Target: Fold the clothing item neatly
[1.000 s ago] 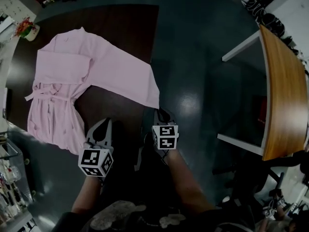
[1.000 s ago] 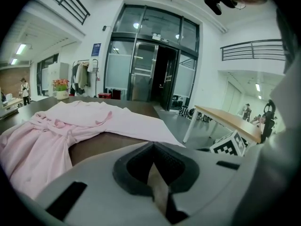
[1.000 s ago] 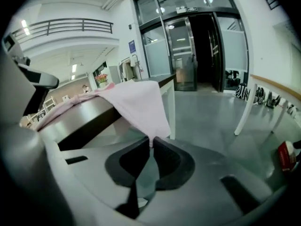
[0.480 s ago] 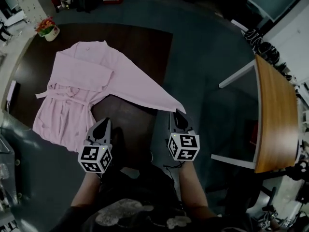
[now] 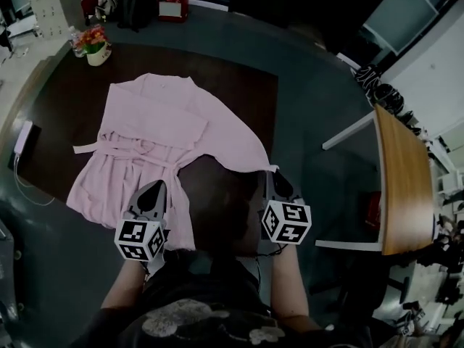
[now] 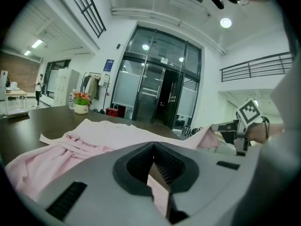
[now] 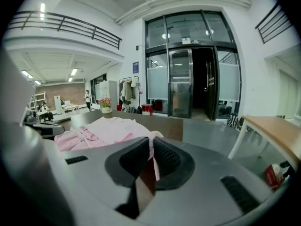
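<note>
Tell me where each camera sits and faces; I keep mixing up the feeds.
Head view: on the person's head, looking steeply down at the pink robe on the table; forearms, left gripper and right gripper show.
Left gripper view: on that gripper, facing across the table toward glass doors; its jaws, shut on the robe, and the right gripper show.
Right gripper view: on that gripper, facing likewise; only its jaws, shut on robe.
Both gripper views share robe, flower pot, doors.

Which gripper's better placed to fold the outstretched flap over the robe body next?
Right, probably. The right gripper is shut on the robe at its outstretched flap's tip, ready to carry it across. The left gripper pinches the near hem, better for anchoring.
</note>
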`<control>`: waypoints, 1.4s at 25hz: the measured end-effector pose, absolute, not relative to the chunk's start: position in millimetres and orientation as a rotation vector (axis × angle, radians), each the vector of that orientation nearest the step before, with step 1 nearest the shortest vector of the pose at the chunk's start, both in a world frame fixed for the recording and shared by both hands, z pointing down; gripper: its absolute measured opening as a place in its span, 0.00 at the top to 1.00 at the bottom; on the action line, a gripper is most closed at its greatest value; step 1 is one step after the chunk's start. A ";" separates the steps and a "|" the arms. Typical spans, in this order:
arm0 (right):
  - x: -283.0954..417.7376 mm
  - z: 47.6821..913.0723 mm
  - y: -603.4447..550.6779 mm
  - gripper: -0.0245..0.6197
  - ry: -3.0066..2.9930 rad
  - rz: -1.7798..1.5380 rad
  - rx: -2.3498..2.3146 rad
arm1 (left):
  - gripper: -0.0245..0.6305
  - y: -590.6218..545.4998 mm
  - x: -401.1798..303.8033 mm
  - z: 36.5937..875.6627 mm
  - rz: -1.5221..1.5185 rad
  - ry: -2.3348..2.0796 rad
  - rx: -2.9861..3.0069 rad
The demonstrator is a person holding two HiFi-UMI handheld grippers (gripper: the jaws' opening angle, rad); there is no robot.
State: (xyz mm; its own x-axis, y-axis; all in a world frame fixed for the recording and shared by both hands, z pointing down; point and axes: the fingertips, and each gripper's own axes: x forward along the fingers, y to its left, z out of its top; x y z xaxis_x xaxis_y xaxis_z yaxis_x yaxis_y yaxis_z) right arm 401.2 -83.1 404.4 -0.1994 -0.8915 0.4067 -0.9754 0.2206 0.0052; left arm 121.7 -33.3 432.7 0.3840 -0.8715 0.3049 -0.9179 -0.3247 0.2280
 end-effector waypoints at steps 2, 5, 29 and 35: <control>381.3 399.2 -80.8 0.93 -2.150 0.330 1.767 | 0.95 -31.2 97.6 432.8 0.178 -1.540 2.303; 359.6 401.3 -78.5 0.93 -2.100 0.312 1.802 | 0.95 -27.5 69.7 432.1 0.192 -1.509 2.330; 305.0 376.2 -163.0 0.93 -2.122 0.275 1.844 | 0.95 -97.1 -9.0 402.2 0.284 -1.646 2.324; 220.9 359.3 -195.8 0.93 -2.120 0.160 1.790 | 0.95 -133.0 -72.2 400.2 0.267 -1.622 2.359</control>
